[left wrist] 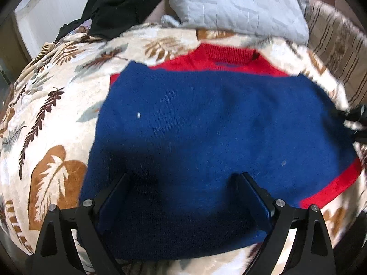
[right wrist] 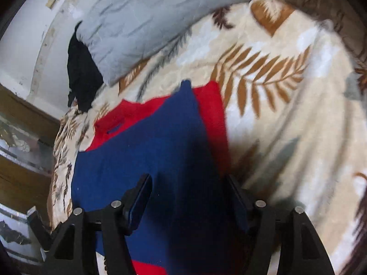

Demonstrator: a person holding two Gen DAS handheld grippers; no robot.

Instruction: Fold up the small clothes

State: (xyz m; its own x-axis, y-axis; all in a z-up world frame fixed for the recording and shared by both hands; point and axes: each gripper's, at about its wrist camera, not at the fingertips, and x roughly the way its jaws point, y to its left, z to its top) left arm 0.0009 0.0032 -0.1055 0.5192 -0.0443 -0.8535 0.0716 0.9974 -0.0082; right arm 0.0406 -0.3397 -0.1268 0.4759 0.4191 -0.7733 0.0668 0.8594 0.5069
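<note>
Left gripper [left wrist: 183, 183] hangs released over the sweater's [left wrist: 206, 126] near blue edge; right gripper [right wrist: 188, 183] likewise released, nothing between its fingers; sweater lies flat on the leaf-print blanket [right wrist: 286, 103], bare blanket rightward; only the left view shows its red hem.

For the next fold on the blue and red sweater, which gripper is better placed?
Probably the right gripper: its open jaws hover over the sweater at its side edge, by the blanket, so an edge is within easy grasp. The left gripper, also open, hangs over the middle of the knit.
</note>
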